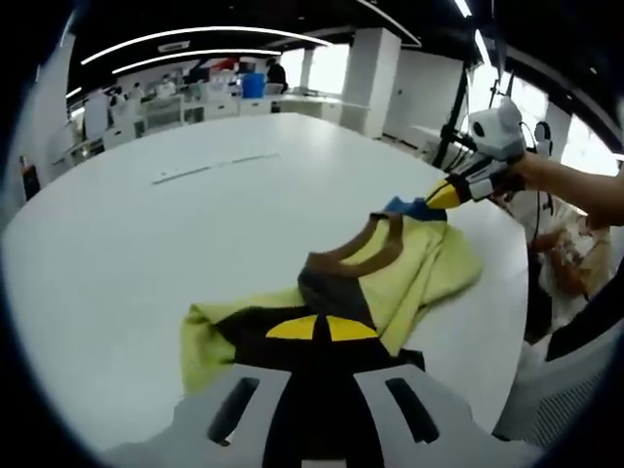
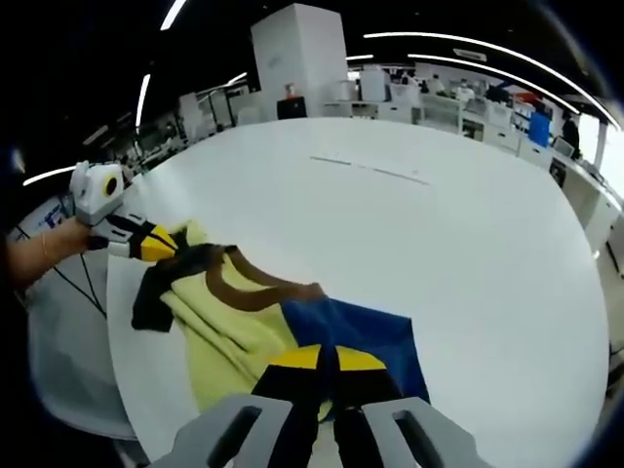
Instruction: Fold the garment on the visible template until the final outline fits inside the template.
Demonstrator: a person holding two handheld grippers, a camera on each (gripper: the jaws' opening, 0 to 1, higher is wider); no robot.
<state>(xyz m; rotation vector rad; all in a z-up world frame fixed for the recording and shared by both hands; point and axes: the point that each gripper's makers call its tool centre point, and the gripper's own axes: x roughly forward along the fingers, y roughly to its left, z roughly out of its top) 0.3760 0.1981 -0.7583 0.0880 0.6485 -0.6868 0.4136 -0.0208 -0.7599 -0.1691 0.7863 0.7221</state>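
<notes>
A yellow-green garment (image 1: 414,263) with a brown neckline (image 1: 375,249) lies bunched near the edge of the white table (image 1: 146,263). My left gripper (image 1: 322,329) is shut on its dark part (image 1: 327,292). At the garment's far end, my right gripper (image 1: 450,193) pinches a blue corner (image 1: 405,206). In the right gripper view, my right gripper (image 2: 327,359) is shut on the blue panel (image 2: 366,331). The yellow fabric (image 2: 229,327) stretches from there to the left gripper (image 2: 156,244), which holds the dark end (image 2: 156,288).
A thin line mark (image 1: 210,168) (image 2: 370,168) lies farther in on the table. The table's edge (image 1: 522,322) runs close beside the garment. A person's arm (image 1: 575,185) and hand (image 2: 49,249) hold the grippers. Desks and pillars stand in the background.
</notes>
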